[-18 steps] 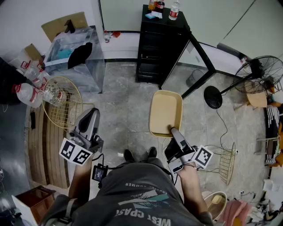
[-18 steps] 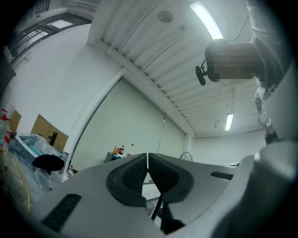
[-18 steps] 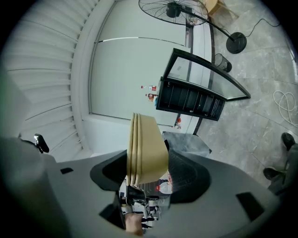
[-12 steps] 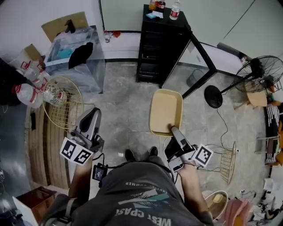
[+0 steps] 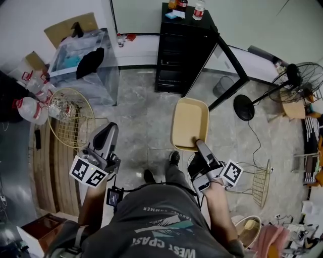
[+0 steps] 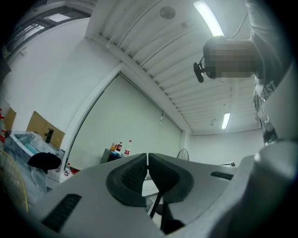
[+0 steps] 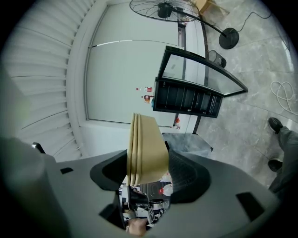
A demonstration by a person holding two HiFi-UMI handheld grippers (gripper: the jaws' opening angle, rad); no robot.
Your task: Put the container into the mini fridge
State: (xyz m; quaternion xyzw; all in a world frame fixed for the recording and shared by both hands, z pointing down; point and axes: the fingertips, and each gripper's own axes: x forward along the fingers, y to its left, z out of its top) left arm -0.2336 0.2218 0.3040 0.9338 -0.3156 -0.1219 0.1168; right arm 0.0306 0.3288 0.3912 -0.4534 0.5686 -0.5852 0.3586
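A shallow tan container (image 5: 190,123) hangs level over the grey tiled floor, with my right gripper (image 5: 198,143) shut on its near rim. In the right gripper view the container (image 7: 144,148) stands edge-on between the jaws. The black mini fridge (image 5: 179,55) is ahead against the wall, its glass door (image 5: 227,65) swung open to the right; the right gripper view shows the fridge (image 7: 186,97) with dark shelves. My left gripper (image 5: 110,128) is held at the left, pointing forward. Its pads (image 6: 135,172) meet and nothing is between them.
Bottles (image 5: 198,9) stand on top of the fridge. A floor fan (image 5: 298,83) is at the right. A clear plastic bin (image 5: 83,60) and a round wire basket (image 5: 70,116) sit at the left. A small wire stand (image 5: 260,184) is beside my right arm.
The person has stepped forward, one foot now ahead of the other. The container and both grippers sit slightly closer to the fridge; the grip is unchanged.
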